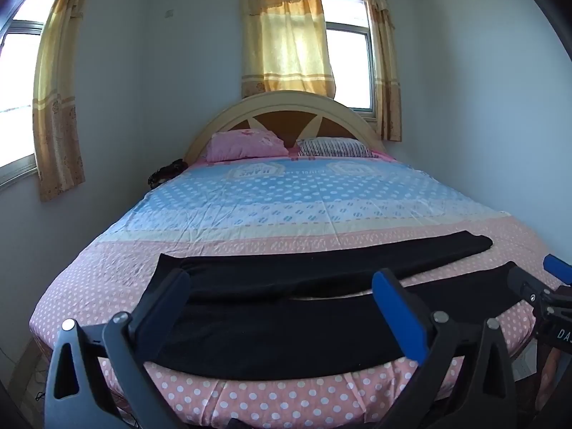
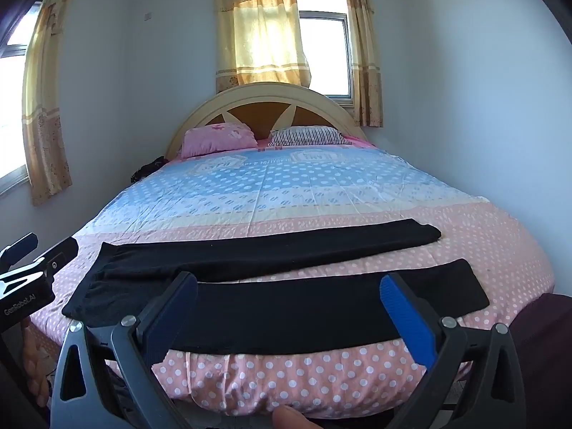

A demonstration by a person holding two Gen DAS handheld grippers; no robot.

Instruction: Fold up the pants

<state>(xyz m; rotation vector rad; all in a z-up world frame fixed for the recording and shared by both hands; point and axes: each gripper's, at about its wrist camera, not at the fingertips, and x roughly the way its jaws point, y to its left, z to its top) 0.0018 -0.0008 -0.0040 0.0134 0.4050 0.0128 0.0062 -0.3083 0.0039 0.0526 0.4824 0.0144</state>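
My left hand-held gripper hangs released, its fingers spread wide over the near edge of the bed, nothing between them. My right hand-held gripper is likewise released and spread wide, pointing down at the same edge.

Just past both lie the black pants, flat on the pink polka-dot part of the bedsheet at the foot of the bed. The fabric is dark, matte and mostly smooth. The two legs are spread apart in a narrow V, with a strip of sheet showing between them. The waist end sits to the left, the cuffs to the right, so the long axis runs across the bed, side to side.

Beyond the pants the sheet turns blue with white dots. A pink pillow and a striped pillow rest against the arched headboard. Yellow curtains hang at the windows behind. Nothing lies between my grippers and the pants.
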